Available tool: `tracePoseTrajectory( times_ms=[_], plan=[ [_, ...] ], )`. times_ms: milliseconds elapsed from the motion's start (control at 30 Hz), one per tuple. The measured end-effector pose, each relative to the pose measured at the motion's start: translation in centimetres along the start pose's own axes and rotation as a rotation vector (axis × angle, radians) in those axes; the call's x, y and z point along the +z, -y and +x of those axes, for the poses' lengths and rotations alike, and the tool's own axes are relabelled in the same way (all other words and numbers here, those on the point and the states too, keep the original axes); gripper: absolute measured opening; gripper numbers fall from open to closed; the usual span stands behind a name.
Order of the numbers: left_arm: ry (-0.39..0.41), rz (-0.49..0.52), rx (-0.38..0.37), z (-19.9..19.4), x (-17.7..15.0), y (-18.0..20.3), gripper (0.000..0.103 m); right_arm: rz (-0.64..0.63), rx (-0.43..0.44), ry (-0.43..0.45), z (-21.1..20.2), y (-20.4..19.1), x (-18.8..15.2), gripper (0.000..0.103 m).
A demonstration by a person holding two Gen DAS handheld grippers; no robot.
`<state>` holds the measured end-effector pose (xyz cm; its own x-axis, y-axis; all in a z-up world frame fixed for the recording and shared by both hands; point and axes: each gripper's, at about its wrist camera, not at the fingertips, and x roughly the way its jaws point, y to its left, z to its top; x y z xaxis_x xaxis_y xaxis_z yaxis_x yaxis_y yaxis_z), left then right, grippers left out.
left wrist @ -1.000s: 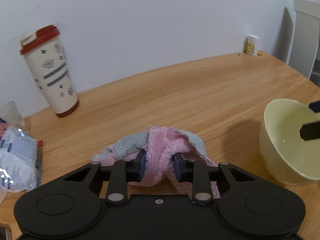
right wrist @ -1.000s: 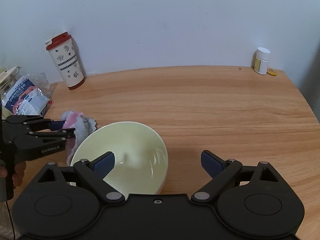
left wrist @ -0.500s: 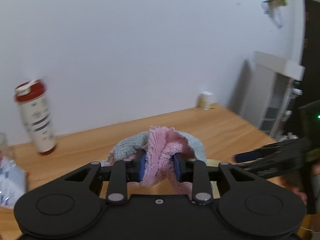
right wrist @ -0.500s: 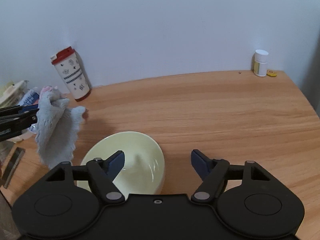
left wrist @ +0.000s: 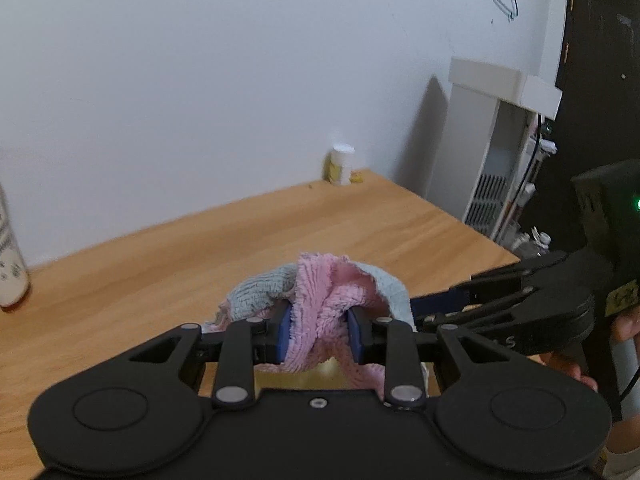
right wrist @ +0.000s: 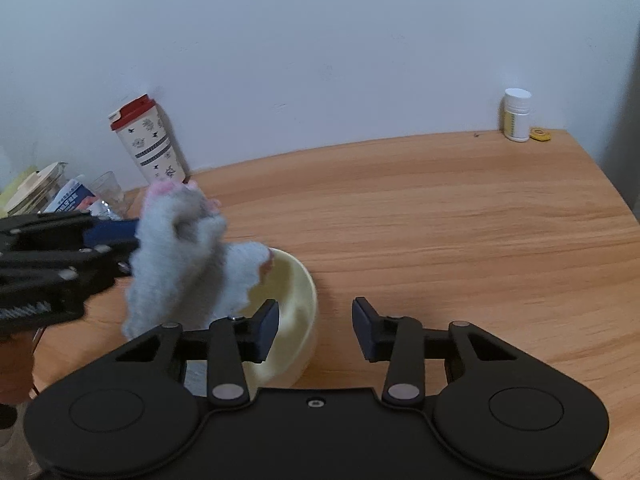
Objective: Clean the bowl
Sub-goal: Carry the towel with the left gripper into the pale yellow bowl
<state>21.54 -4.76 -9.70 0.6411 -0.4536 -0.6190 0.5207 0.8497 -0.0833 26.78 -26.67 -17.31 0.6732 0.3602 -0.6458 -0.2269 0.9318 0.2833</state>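
My left gripper (left wrist: 318, 334) is shut on a pink and grey-blue cloth (left wrist: 320, 300). In the right wrist view the same cloth (right wrist: 180, 256) hangs from the left gripper (right wrist: 132, 236) over the left rim of the pale yellow bowl (right wrist: 298, 300), its lower edge inside or against the bowl. My right gripper (right wrist: 314, 330) is open, with the bowl's right wall between its jaws, touching neither pad that I can see. In the left wrist view only a sliver of the bowl (left wrist: 308, 378) shows below the cloth, and the right gripper (left wrist: 500, 308) reaches in from the right.
A red-lidded patterned tumbler (right wrist: 150, 140) stands at the back left by the wall, with a glass (right wrist: 108, 192) and packets (right wrist: 68, 200) beside it. A white pill bottle (right wrist: 516, 114) and a small yellow item (right wrist: 540, 134) stand at the table's far right corner. A white cabinet (left wrist: 492, 152) stands beyond the table edge.
My left gripper has lifted the cloth off the table and carried it right, over the bowl. My right gripper has narrowed its jaws and moved so they straddle the bowl's right wall.
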Motion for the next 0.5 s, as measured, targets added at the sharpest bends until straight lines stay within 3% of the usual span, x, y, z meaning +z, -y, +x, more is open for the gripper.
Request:
tracePoseTrajectory(
  times_ms=[367, 500],
  plan=[
    [-0.143, 0.121, 0.001, 4.5, -0.6, 1.2, 0.028, -0.009, -0.014, -0.048, 1.5, 0.1, -0.3, 0.042],
    [-0.236, 0.168, -0.019, 6.0, -0.6, 1.3, 0.028, -0.03, -0.01, -0.075, 2.3, 0.5, -0.2, 0.041]
  ],
)
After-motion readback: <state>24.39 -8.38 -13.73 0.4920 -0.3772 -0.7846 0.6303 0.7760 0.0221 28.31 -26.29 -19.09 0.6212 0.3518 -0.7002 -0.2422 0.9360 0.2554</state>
